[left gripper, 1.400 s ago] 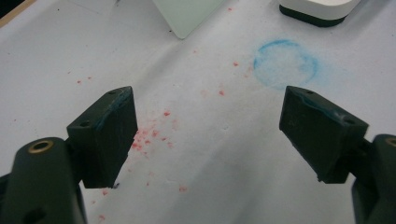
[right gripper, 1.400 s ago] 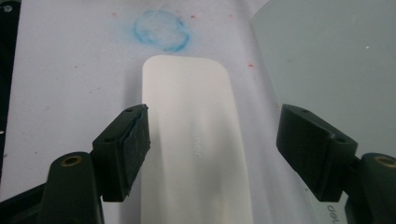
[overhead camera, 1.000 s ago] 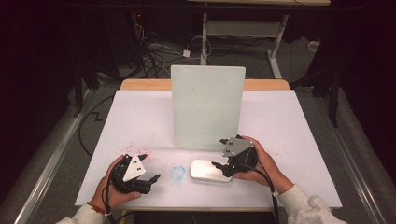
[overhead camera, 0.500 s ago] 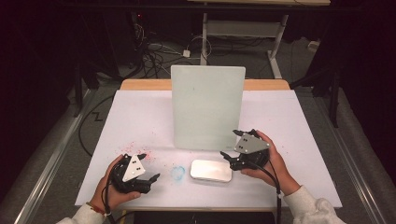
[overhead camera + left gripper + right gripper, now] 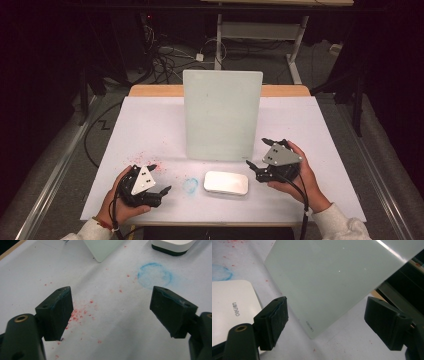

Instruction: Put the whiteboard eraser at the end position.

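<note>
High view: we are seeing both hand-held grippers, left (image 5: pixel 161 186) and right (image 5: pixel 256 167), gaping empty beside the white case (image 5: pixel 226 182) (pale board (image 5: pixel 222 120) standing behind) on the surface (image 5: pixel 150 125).

A lab-like workroom: paper-covered table (image 5: pixel 150 125), tangled floor cables (image 5: pixel 170 55), metal desk frames (image 5: pixel 260 30) in darkness.
</note>
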Demonstrator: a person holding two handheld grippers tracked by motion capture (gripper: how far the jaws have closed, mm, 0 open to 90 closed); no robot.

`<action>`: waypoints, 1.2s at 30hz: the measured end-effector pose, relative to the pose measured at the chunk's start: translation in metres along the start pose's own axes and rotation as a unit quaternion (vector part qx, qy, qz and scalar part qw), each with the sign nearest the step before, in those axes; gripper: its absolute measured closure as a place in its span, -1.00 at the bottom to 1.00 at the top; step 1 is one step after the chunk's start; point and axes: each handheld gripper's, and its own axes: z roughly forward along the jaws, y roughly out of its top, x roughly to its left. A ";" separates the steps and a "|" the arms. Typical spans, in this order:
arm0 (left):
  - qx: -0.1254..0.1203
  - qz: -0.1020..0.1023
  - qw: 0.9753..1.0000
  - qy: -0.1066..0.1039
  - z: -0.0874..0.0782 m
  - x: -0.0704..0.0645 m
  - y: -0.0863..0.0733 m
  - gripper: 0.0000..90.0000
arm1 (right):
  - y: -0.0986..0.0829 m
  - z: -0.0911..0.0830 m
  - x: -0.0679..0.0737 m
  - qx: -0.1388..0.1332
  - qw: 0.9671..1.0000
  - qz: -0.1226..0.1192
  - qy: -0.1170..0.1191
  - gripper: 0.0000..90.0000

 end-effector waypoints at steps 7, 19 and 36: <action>0.001 0.002 1.000 0.001 0.000 0.000 0.000 -0.59 | -0.008 -0.007 -0.003 0.000 1.000 0.007 -0.009 -0.56; -0.002 0.002 1.000 0.001 0.000 0.000 0.001 -0.59 | -0.025 -0.017 -0.007 0.007 1.000 0.011 -0.027 -0.57; -0.002 0.001 1.000 -0.002 0.004 0.002 0.004 -0.59 | -0.061 -0.034 -0.016 0.022 0.997 0.057 -0.048 -0.61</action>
